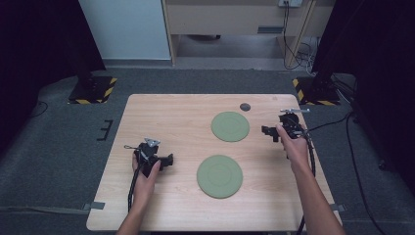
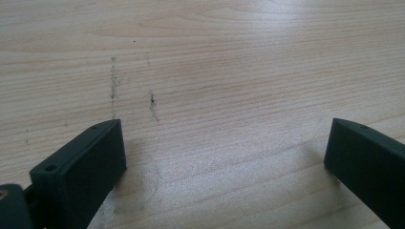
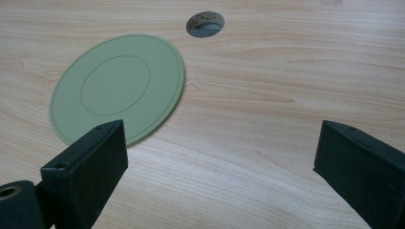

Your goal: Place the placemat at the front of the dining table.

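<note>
From the high view, we are holding the left gripper beside the near plate, ready to reach. In the left gripper view, its jaws are gaping over bare table. In the right gripper view, the right gripper is spreading wide, facing the far plate for a pickup.

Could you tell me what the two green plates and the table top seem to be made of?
Far green plate and near green plate: probably plastic or melamine; flat, even sage colour, matt, no glare, with a thin moulded ring. Ceramic cannot be ruled out. Table top: light wood or wood-look laminate; straight grain lines, a soft sheen, a few dark scuffs.
</note>
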The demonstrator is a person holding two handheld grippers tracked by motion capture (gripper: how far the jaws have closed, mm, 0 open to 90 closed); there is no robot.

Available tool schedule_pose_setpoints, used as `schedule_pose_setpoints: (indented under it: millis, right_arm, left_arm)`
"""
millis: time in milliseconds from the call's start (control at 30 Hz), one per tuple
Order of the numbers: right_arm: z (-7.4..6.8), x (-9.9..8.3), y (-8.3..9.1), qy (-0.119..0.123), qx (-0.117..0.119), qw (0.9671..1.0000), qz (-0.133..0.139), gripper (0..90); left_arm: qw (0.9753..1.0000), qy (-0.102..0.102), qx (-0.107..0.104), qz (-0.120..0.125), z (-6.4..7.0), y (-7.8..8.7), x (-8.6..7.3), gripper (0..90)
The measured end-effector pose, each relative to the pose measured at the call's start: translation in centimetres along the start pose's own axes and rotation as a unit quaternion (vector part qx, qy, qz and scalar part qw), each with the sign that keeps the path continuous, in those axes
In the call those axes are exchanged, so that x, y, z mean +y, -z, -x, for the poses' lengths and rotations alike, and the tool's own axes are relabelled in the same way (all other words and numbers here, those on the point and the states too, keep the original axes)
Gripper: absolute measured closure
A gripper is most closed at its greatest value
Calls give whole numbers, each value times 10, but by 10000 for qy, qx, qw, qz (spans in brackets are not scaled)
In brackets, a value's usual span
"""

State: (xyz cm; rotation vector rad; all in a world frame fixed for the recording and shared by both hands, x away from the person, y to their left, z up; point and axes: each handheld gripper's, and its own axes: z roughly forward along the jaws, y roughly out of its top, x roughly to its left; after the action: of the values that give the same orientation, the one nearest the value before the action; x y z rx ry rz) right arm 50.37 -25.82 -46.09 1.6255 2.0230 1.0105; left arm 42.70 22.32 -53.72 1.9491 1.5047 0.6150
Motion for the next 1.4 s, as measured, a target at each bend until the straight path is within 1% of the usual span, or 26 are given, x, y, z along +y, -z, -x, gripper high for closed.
schedule_pose_setpoints:
  millis: [167, 333, 467, 500, 533, 733, 833, 900, 967, 1100, 1400]
  right_arm:
    - [0, -6, 6, -10, 104, 9999, 54, 45]
    - [-2, -14, 9, 58, 127, 9999, 16, 50]
    - [-3, -16, 10, 94, 141, 9999, 23, 53]
    - [-4, -17, 11, 146, 96, 9998, -5, 53]
    - [-4, -17, 11, 146, 96, 9998, -5, 53]
    - [-7, -23, 14, 198, 166, 9997, 9, 52]
    - [-8, -29, 16, 210, 204, 9996, 16, 53]
    - [-9, -35, 18, 244, 241, 9994, 51, 52]
    - [-9, -37, 18, 250, 246, 9994, 42, 52]
    - [-8, -48, 19, 277, 265, 9993, 18, 56]
    - [-8, -62, 21, 350, 222, 9991, -30, 60]
  left_arm:
    - [10000, -1, -1, 0, 0, 0, 0, 0]
    - [10000, -2, -1, 1, 0, 0, 0, 0]
    - [10000, 0, -1, 1, 0, 0, 0, 0]
    - [10000, -3, -4, 1, 0, 0, 0, 0]
    - [10000, -3, -4, 1, 0, 0, 0, 0]
    - [10000, -7, -10, 0, 0, 0, 0, 0]
    - [10000, -9, -11, 0, 0, 0, 0, 0]
    - [10000, -9, -10, -1, 0, 0, 0, 0]
    - [10000, -9, -11, -1, 0, 0, 0, 0]
    - [10000, -9, -9, 0, 0, 0, 0, 0]
    - [10000, -9, -10, -1, 0, 0, 0, 0]
